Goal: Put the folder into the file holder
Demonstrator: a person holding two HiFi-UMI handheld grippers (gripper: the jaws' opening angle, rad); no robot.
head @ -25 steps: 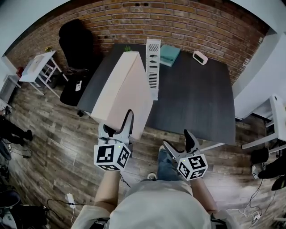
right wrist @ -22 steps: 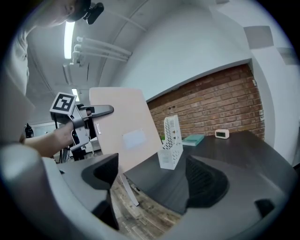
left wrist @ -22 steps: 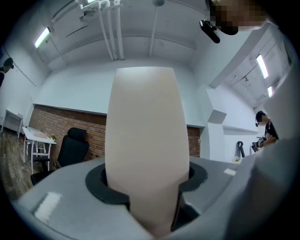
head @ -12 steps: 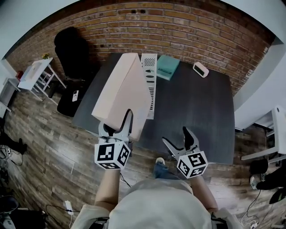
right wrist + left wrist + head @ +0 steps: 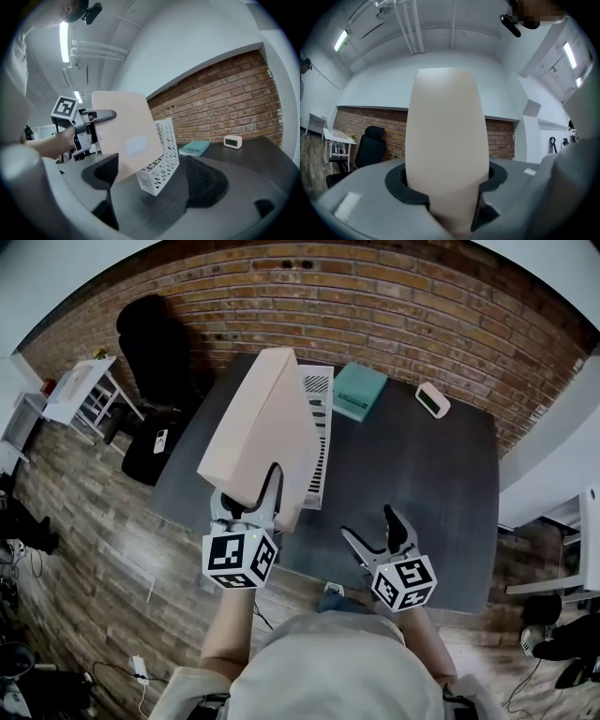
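Left gripper (image 5: 253,505) holds folder (image 5: 265,427) tilted above file holder (image 5: 317,432)

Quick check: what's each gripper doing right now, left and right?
Left gripper: closed on the folder.
Right gripper: open, holding nothing.
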